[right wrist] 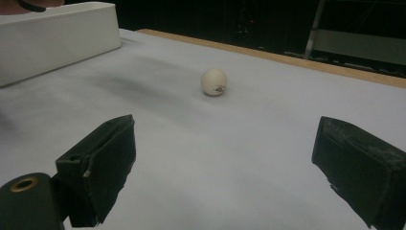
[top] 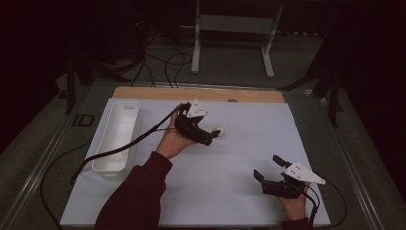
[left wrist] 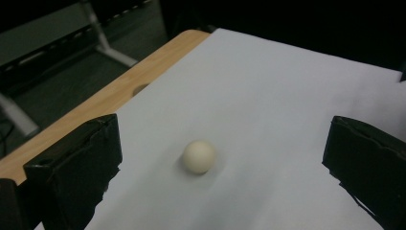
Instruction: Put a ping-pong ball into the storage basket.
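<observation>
Here the left tongs [top: 214, 136] reach low over the tabletop [top: 249, 153] toward a single small ball [top: 219, 131], their jaws wide apart.

The left forearm, in a dark red sleeve [top: 136, 196], stretches forward from the near edge, the hand tilting its tongs down so the ball [left wrist: 198, 156] lies between the two black jaws, touching neither. The right tongs [top: 269, 168] rest at the near right corner of the white sheet, well apart from the ball [right wrist: 213, 81], jaws likewise spread and holding nothing. One ball is in sight, round, smooth and cream-coloured with a small dark mark. One long white bin [top: 118, 136], rectangular with rounded corners, sits at the left edge. The sheet is matte and pale; a wooden strip [top: 201, 94] shows along its far side.
</observation>
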### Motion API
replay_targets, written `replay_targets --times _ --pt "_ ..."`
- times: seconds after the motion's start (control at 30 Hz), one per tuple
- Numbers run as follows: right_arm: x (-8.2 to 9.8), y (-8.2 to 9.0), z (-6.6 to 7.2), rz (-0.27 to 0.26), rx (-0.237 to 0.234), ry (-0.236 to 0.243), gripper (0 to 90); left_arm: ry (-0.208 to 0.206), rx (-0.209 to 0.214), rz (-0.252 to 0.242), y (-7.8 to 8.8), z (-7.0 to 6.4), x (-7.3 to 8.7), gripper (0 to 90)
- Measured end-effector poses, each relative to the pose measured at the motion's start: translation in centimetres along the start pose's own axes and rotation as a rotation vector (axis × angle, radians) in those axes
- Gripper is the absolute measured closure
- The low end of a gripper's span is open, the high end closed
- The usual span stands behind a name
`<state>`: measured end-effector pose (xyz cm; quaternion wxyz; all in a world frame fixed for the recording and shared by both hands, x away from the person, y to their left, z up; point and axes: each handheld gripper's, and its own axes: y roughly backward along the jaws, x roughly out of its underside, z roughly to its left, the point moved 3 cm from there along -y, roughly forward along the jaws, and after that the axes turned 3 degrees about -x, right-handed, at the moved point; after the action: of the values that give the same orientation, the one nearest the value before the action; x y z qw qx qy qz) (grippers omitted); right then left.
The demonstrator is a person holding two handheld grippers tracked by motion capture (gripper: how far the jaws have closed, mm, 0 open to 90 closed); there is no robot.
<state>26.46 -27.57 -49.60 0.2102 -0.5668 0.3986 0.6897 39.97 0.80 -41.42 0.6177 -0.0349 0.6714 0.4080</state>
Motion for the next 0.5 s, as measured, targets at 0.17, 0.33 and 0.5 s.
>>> replay_targets --times 0.17,0.33,0.5 --pt "0.0 0.2 -0.1 -0.005 0.005 -0.003 7.6 0.020 0.017 -0.008 -0.9 0.0 -0.3 0.0" --pt "0.0 0.2 -0.1 -0.003 0.003 -0.001 7.6 0.013 0.011 -0.003 -1.5 0.2 -0.1 0.0" --pt "0.0 0.1 -0.1 -0.003 0.003 0.000 7.6 0.019 0.005 -0.006 -2.2 0.4 0.0 0.0"
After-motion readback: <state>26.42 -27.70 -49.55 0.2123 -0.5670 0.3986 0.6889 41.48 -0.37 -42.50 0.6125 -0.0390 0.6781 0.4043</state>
